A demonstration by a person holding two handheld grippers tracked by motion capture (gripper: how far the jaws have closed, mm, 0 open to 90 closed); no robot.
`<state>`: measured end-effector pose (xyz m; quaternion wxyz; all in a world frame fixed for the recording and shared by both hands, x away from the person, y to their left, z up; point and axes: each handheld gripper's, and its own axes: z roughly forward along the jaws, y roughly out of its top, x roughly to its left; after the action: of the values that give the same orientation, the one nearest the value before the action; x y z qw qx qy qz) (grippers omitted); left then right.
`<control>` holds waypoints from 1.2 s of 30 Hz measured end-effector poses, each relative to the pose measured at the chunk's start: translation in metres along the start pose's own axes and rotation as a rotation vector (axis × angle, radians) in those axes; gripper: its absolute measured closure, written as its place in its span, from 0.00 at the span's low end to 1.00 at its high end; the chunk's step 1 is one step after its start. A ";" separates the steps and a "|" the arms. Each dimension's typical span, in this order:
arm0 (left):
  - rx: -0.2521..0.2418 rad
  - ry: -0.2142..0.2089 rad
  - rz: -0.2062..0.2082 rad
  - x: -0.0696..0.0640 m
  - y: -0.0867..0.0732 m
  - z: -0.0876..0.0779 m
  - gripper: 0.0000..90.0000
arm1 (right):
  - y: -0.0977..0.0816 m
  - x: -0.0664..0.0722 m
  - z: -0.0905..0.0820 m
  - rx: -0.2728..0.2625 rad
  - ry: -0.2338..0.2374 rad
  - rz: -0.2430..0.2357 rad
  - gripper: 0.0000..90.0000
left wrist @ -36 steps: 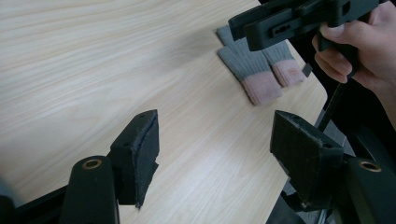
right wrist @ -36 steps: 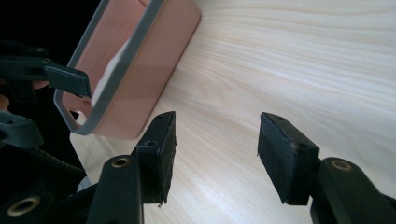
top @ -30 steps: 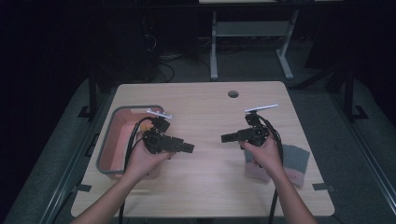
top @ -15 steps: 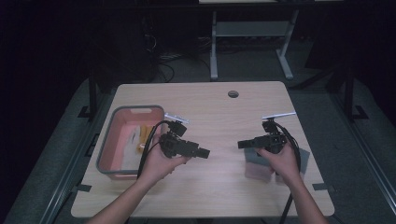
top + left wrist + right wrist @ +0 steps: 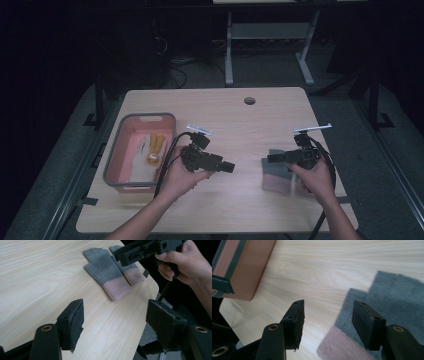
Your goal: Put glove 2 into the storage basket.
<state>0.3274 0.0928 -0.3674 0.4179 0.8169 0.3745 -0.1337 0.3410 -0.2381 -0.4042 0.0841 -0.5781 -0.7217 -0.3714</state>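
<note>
The right hand-held gripper (image 5: 266, 160) hovers released over the grey-pink gloves (image 5: 107, 275), its jaws just widening, nothing between them. The left hand-held gripper (image 5: 231, 167), also released and empty, points toward 3 o'clock above the surface (image 5: 240, 125).

The gloves (image 5: 110, 275) are ribbed grey knit with pink cuffs; the worktop (image 5: 250, 130) is pale wood grain; the bin (image 5: 117, 155) is pink with a grey rim, holding white and yellow items (image 5: 150, 150); both claws are black

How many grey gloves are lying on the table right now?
2: both gloves lie flat, side by side near the table's right edge, pink cuffs toward the person, under the right gripper. Others may be hidden in the bin.
</note>
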 end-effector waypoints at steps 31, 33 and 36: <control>0.060 -0.035 0.038 -0.017 0.002 0.058 0.33 | -0.043 -0.053 -0.044 -0.005 -0.201 0.022 0.47; 0.054 -0.039 0.031 -0.018 0.002 0.060 0.33 | -0.044 -0.055 -0.044 -0.011 -0.203 0.025 0.48; 0.062 -0.041 0.041 -0.020 0.001 0.064 0.32 | -0.048 -0.059 -0.047 -0.007 -0.248 0.025 0.49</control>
<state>0.3202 0.0322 -0.3960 0.4026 0.8340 0.3448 -0.1533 0.3021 -0.3158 -0.4245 -0.0032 -0.6287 -0.7179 -0.2987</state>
